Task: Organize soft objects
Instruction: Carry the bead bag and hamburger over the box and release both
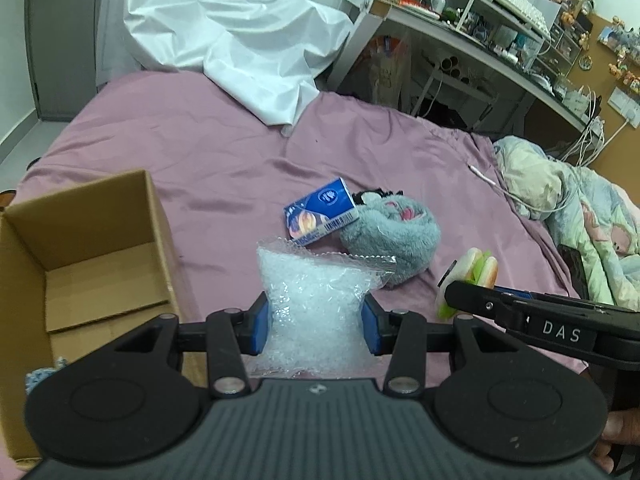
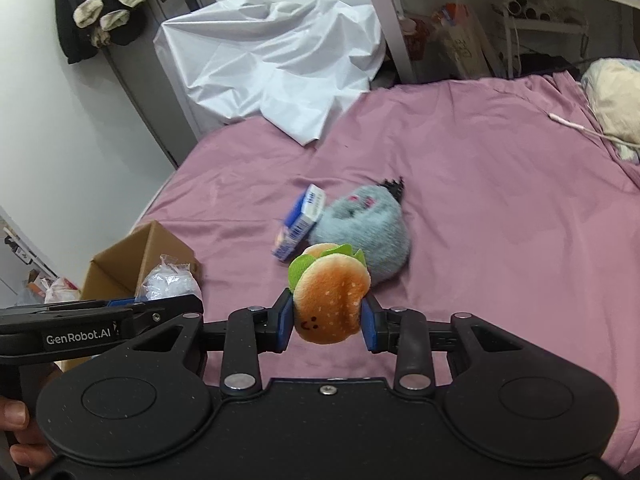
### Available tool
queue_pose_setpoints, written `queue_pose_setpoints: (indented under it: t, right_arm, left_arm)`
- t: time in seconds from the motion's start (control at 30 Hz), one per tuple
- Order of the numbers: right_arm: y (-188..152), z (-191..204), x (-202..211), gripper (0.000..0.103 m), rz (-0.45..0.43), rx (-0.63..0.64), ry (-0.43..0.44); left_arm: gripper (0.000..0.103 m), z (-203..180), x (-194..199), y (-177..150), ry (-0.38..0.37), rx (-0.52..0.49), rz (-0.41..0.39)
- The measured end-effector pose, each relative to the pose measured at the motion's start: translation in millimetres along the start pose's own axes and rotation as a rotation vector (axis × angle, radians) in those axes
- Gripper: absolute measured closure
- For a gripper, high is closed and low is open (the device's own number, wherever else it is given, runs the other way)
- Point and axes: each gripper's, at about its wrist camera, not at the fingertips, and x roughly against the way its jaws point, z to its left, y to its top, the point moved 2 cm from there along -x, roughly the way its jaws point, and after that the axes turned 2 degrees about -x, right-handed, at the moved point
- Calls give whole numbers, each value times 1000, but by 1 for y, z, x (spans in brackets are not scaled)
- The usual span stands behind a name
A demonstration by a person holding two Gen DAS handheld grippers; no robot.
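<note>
A: L gripper [image 1: 316,320] status?

B: Fingers clamped on a clear bag of plastic pellets [image 1: 316,300], pinched mid-body so it bulges above the blue pads [image 1: 262,326]. Crinkly film, loose granular fill, saggy. Held low centre of the left wrist view, off the bed, just right of the cardboard box [image 1: 92,248].

A: Box for sorting?

B: Prob the drop spot, judging by task. Open top, plain brown corrugated, sits lower left on the pink bedsheet [image 1: 200,152]; only a loose cardboard flap showing inside.

A: R gripper [image 2: 327,320]?

B: Fingers closed on a burger plush [image 2: 330,304], squeezed at both sides of the bun. Fuzzy tan fabric, stitched smiley face, green felt lettuce poking out the top. Centre of the right wrist view, lifted above the sheet.

A: Left on the bed?

B: Grey-blue fluffy plush [image 1: 390,236], rounded, mid frame. Blue tissue pack [image 1: 320,212] leaning against its left side, touching. Glossy wrapper, boxy.

A: Anything else?

B: White crumpled sheet [image 1: 224,28] upper left, smooth and shiny. Floral quilt [image 1: 580,224] at right edge. Cluttered desk [image 1: 480,24] upper right.
</note>
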Motion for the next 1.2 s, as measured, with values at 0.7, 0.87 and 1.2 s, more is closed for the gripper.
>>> queue_pose_setpoints:
  t: [0.7, 0.87, 1.2]
  right_arm:
    - [-3, 74, 7, 70, -22, 99, 67]
    - [-5, 91, 7, 70, -21, 120, 83]
    - [-13, 127, -3, 70, -6, 158, 123]
  left_arm:
    - [59, 60, 51, -7, 55, 73, -83]
    - [59, 77, 61, -11, 71, 93, -96]
    - [59, 119, 79, -24, 114, 148, -119]
